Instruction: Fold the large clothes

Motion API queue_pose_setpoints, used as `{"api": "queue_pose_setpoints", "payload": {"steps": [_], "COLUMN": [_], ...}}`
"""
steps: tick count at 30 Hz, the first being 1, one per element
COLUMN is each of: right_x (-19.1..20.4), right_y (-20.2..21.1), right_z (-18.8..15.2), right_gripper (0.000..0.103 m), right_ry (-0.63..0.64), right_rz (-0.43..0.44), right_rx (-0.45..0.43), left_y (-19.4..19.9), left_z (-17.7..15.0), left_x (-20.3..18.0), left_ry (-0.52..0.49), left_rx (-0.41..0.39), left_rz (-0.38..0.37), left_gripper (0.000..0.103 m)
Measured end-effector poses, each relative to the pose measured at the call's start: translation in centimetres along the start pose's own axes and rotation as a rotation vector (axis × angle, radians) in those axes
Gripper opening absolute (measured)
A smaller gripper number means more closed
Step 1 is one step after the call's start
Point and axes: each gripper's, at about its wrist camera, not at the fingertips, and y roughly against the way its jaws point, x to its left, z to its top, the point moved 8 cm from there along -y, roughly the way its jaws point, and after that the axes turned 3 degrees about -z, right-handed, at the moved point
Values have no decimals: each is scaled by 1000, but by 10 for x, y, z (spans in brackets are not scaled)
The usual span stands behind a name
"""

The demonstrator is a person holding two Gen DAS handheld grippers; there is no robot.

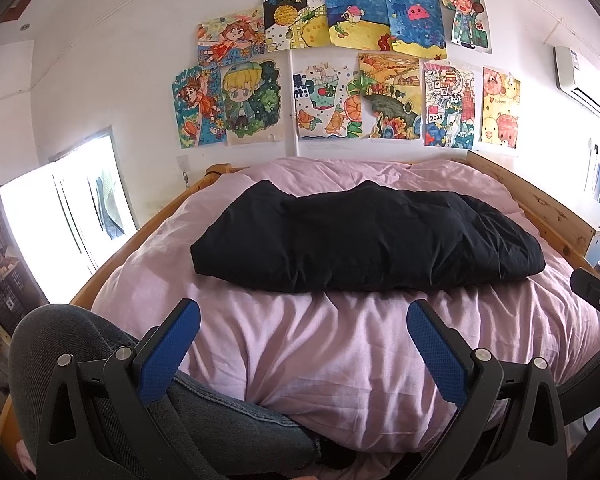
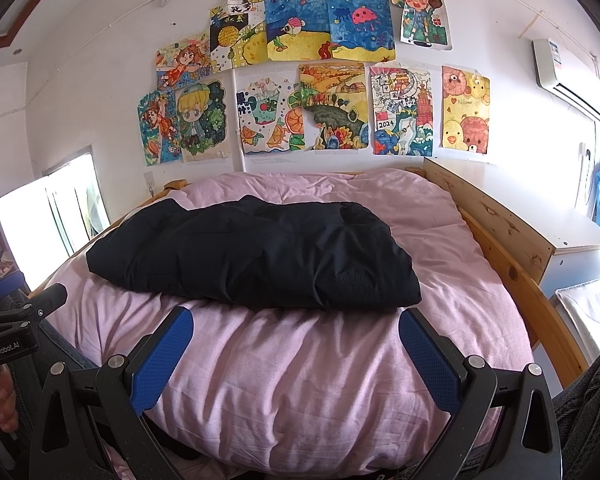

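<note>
Black garment lies folded on the bed, both grippers empty and held back.

The black garment (image 1: pixel 364 240) is seen in the middle of both frames as a compact, thick bundle on the pink duvet (image 1: pixel 340 352), with its edges doubled under, so the folding is judged to be nearly or fully finished; perhaps one last fold or some smoothing is left. The left gripper (image 1: pixel 304 336) is held wide at the bottom of its frame, with nothing between the blue pads (image 1: pixel 172 352). The right gripper (image 2: pixel 296 340) is also spread wide and empty, just before the near edge of the garment, not touching it.
</note>
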Motion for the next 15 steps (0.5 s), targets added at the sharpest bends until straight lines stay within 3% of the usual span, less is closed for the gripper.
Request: {"api": "queue_pose_setpoints", "payload": {"steps": [15], "right_x": [0], "right_y": [0], "right_z": [0], "right_gripper": [103], "right_ry": [-1], "right_rz": [0], "right_rx": [-1], "left_y": [1], "left_z": [-1], "left_x": [-1], "left_ry": [0], "left_rx": [-1], "left_rz": [3], "left_gripper": [102]}}
